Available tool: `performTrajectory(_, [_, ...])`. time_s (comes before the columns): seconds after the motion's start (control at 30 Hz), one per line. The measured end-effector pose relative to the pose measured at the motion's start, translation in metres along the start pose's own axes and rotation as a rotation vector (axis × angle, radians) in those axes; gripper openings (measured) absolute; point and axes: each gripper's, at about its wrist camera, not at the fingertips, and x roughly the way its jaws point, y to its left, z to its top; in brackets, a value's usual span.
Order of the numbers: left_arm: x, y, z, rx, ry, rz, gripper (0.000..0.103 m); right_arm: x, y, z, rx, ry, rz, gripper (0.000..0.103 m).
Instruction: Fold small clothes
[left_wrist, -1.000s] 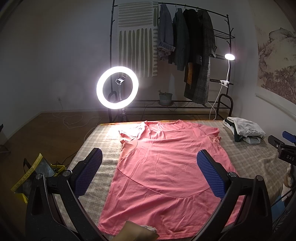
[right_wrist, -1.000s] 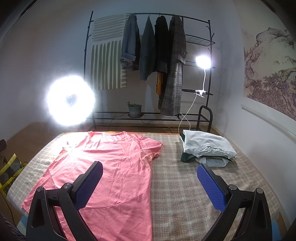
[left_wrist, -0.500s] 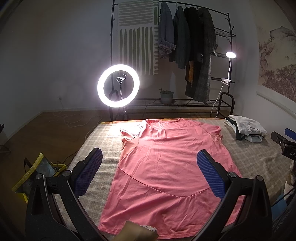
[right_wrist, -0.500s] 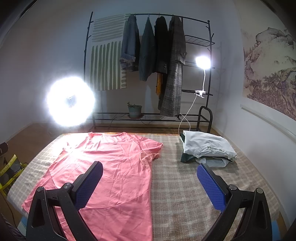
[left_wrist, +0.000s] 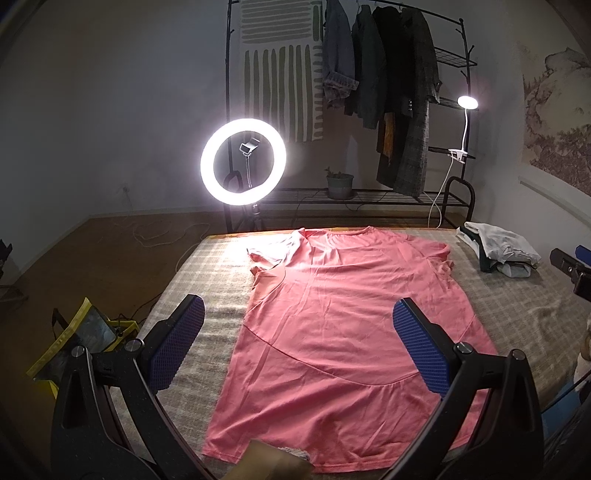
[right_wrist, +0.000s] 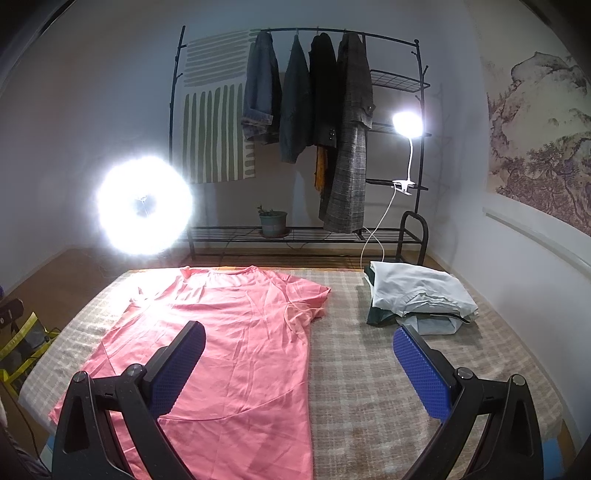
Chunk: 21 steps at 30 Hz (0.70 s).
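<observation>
A pink T-shirt (left_wrist: 343, 325) lies spread flat on the checked bed cover (left_wrist: 214, 273), collar at the far end, hem near me. It also shows in the right wrist view (right_wrist: 229, 343). My left gripper (left_wrist: 295, 343) is open and empty above the shirt's lower half, its blue pads (left_wrist: 421, 350) wide apart. My right gripper (right_wrist: 299, 365) is open and empty above the shirt's right edge and the bare cover (right_wrist: 369, 387). Part of the right gripper (left_wrist: 570, 271) shows at the right edge of the left wrist view.
A pile of folded clothes (right_wrist: 417, 295) sits at the bed's far right (left_wrist: 498, 253). A ring light (left_wrist: 243, 161) stands past the far left corner. A clothes rack (right_wrist: 306, 129) with a clip lamp (right_wrist: 406, 125) lines the wall. A yellow bag (left_wrist: 74, 339) is on the floor, left.
Both grippers stay open. The left wrist view has shifted slightly, so the shirt and clothes pile sit a little farther away and to the right. The right wrist view is nearly unchanged.
</observation>
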Motion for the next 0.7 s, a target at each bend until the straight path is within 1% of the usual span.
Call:
performTrajectory(0.27, [0.012,0.018,-0.010,-0.006,0.056,0.041,0.103,0.009,0.011,0.004,0.002,0.008,0.036,0.103])
performTrajectory(0.37, [0.012,0.027,-0.015,-0.020,0.060,0.055,0.103,0.014,0.017,0.006,-0.004,0.017,0.050,0.103])
performTrajectory(0.47, [0.013,0.037,-0.018,-0.043,0.055,0.051,0.103,0.019,0.022,0.007,0.002,0.021,0.067,0.103])
performTrajectory(0.53, [0.016,0.043,-0.023,-0.059,0.065,0.049,0.100,0.023,0.027,0.010,0.006,0.017,0.085,0.103])
performTrajectory(0.6, [0.019,0.051,-0.030,-0.076,0.097,0.053,0.099,0.027,0.031,0.013,0.003,0.013,0.120,0.103])
performTrajectory(0.63, [0.021,0.054,-0.034,-0.084,0.115,0.054,0.097,0.029,0.032,0.014,-0.001,0.016,0.140,0.103])
performTrajectory(0.7, [0.026,0.065,-0.046,-0.115,0.165,0.058,0.090,0.037,0.038,0.022,-0.021,0.048,0.190,0.103])
